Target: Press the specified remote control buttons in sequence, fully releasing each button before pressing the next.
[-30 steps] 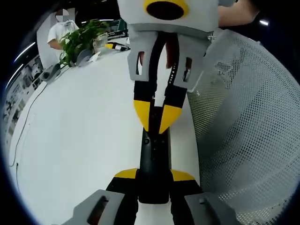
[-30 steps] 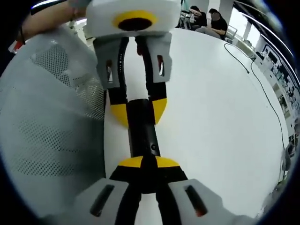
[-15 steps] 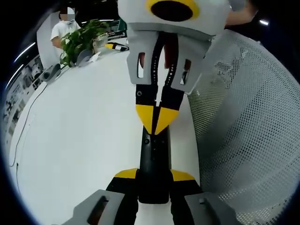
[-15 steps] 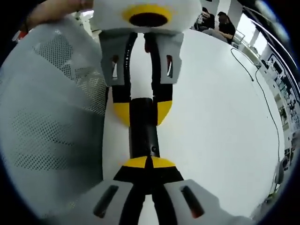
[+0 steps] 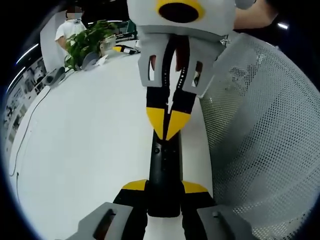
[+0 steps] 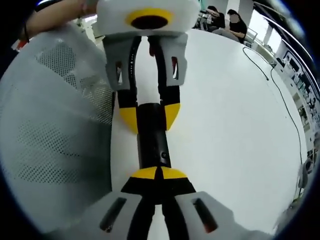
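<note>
Remote control (image 5: 164, 175) buttons unreadable, ends covered by both grippers' fingers.

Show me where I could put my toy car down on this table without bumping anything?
The wide white table is bare between the black remote and the far plant, apart from a thin cable near its edge. The crowded part is the strip by the mesh chair back, where the left tool clamps the remote and the right tool presses it.

Left gripper (image 5: 162, 186) clamps the near end of the black remote control (image 5: 163, 172) on the white tabletop (image 5: 85, 140). Right gripper (image 5: 167, 134), jaws together, tips touching the remote's far end. White mesh chair back (image 5: 260, 145) alongside.
</note>
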{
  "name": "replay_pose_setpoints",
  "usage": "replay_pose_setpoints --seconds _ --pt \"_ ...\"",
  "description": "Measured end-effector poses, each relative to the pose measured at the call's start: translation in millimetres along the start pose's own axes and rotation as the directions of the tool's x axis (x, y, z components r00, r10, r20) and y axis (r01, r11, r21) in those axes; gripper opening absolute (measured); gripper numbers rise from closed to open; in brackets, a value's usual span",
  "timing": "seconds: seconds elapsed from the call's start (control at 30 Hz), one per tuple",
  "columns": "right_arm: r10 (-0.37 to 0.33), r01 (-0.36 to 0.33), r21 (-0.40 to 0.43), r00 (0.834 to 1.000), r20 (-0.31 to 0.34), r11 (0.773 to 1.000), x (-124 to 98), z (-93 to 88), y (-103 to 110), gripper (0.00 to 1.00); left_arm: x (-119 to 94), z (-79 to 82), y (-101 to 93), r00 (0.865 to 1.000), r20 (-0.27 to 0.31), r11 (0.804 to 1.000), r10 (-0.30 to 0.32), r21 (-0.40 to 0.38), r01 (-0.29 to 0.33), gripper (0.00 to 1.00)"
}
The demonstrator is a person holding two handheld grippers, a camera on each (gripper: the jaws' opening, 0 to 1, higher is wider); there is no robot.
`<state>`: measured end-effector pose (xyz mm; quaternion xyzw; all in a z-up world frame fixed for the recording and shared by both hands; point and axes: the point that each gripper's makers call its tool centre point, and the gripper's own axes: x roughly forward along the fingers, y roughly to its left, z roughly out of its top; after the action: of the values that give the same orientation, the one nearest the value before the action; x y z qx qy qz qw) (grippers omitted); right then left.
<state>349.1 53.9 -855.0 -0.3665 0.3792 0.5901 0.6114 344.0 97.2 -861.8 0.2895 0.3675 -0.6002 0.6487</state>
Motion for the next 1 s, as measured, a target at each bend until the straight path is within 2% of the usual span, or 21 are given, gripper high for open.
replay_pose_setpoints --seconds 0.13,0.2,0.3,0.37,0.5,0.63,1.0 --pt "0.000 0.000 0.011 1.000 0.004 1.000 -1.7 -2.7 -0.5 0.00 0.0 -0.1 0.0 1.000 0.000 1.000 0.001 0.000 -0.001 0.24" --pt "0.011 -0.012 0.044 1.000 0.017 0.999 -1.2 -2.4 -1.9 0.00 -0.1 -0.1 0.2 1.000 0.001 1.000 0.001 -0.001 -0.001 0.24" --pt "0.003 -0.003 0.008 1.000 0.005 1.000 0.1 -1.3 0.7 0.00 0.2 -0.1 0.0 1.000 -0.003 1.000 0.002 0.003 -0.002 0.24" --pt "-0.004 0.004 0.012 1.000 0.008 1.000 -0.1 -1.7 0.5 0.00 0.3 -0.1 -0.1 1.000 -0.009 1.000 0.003 0.009 -0.002 0.24" --pt "-0.005 0.002 0.080 0.999 0.034 0.997 -1.6 -2.4 -1.1 0.00 0.5 -0.2 0.0 1.000 -0.012 1.000 0.003 0.008 -0.003 0.24" --pt "-0.014 0.011 0.091 0.999 0.037 0.996 -2.2 -2.8 -0.2 0.00 0.6 -0.1 -0.2 1.000 -0.018 1.000 0.005 0.009 -0.005 0.24" --pt "-0.033 0.032 0.073 0.999 0.025 0.997 -6.7 -11.4 -0.2 0.00 0.4 -0.3 -0.4 1.000 0.001 1.000 0.002 -0.002 -0.002 0.24"
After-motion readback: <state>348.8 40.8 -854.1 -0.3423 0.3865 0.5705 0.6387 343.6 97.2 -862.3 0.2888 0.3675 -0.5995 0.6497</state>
